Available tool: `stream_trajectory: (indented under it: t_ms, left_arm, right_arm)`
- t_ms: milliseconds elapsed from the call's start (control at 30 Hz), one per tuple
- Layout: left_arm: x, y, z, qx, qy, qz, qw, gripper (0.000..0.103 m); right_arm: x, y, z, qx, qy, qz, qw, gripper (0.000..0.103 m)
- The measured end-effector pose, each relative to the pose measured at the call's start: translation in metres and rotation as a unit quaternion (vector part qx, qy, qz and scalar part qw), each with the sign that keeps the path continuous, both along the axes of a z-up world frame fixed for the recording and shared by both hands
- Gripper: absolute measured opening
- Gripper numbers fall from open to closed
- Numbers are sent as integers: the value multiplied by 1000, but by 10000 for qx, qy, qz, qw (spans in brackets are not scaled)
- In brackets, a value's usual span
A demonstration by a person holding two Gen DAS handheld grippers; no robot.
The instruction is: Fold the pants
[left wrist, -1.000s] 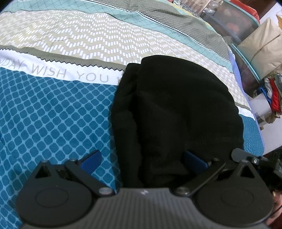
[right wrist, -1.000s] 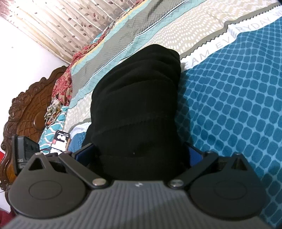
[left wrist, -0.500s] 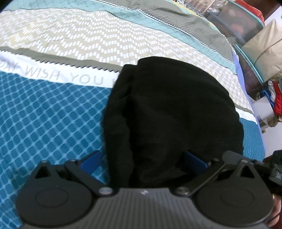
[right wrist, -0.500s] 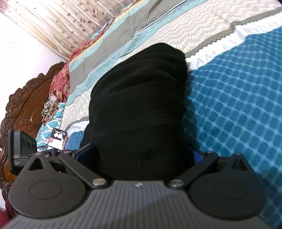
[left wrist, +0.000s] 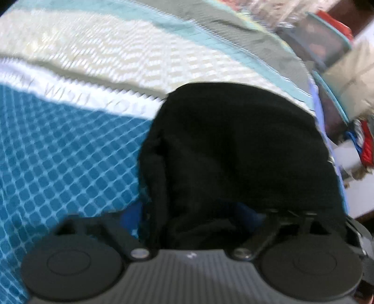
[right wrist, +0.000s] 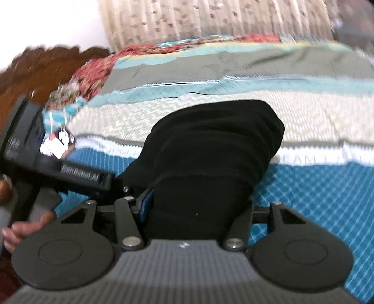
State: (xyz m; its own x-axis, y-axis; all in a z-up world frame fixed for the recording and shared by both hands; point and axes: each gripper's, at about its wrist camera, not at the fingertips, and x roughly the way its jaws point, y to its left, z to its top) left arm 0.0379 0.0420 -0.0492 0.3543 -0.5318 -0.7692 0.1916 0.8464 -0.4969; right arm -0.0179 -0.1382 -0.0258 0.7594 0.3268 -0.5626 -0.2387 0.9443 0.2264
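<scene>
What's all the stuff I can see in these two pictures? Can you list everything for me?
Pants: one, black, bunched on the bed between both grippers.
Bedspread: one, blue checks with beige, grey and teal stripes, under the pants.
Headboard: one, brown carved wood, far left in the right view.
Curtain: one, cream with small leaves, behind the bed.
Plastic box: one, clear with teal rim, beside the bed; contents blurred.
Left gripper: one, black with blue fingers, around the pants.
Right gripper: one, black with blue fingers, around the pants.
Hand: one, bare, lower left in the right view.
</scene>
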Motion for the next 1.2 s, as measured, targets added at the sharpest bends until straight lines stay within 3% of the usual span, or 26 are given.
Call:
stream_trajectory:
  t_ms: [67,133,233,300,367,400,500,600,700,767,900,1033,1200]
  left_arm:
    - [3,1,-3,-203,33,-89,9997,103]
    - [4,-3,-4,-155,9,-125,9998,103]
    - [7,-11,-3,-242,28,-235,9994,102]
    - [8,-17,-2,-398,71,-346,9986,90]
    - [7,-25,2,-252,-88,-437,9987,82]
    - [6,-26,4,-233,-143,-460,9986,73]
    - [8,-19,15,-345,-119,-379,9986,57]
    - [13,-6,38,-651,-260,-187,9974,55]
    - [27,2,73,-781,-815,-56,9936,56]
    - [45,3,92,-771,-1165,-23,9902,57]
    - [105,-7,114,-679,-1552,156,9854,58]
    - [168,-23,111,-548,-1701,298,9835,60]
    - [245,-33,62,-384,-1311,519,9893,62]
  right_arm:
    - [6,-12,-5,226,138,-92,9996,57]
    - [13,-26,-12,670,402,-248,9966,61]
    - [20,-40,-21,1351,811,-479,9863,74]
    - [29,-47,-33,1816,1198,-482,9748,87]
    - [37,-58,-47,2377,1478,-579,9583,84]
    - [41,-60,-48,2517,1528,-580,9539,70]
    - [42,-47,-29,2302,1443,-453,9613,55]
    - [40,-31,2,2041,940,-213,9742,52]
    - [50,-18,32,1756,218,-50,9842,52]
    - [68,-10,50,1483,-257,75,9886,52]
    - [124,-1,68,1174,-773,123,9900,52]
    - [177,-6,63,1007,-1037,49,9895,52]
    - [225,-20,33,818,-785,-15,9936,52]
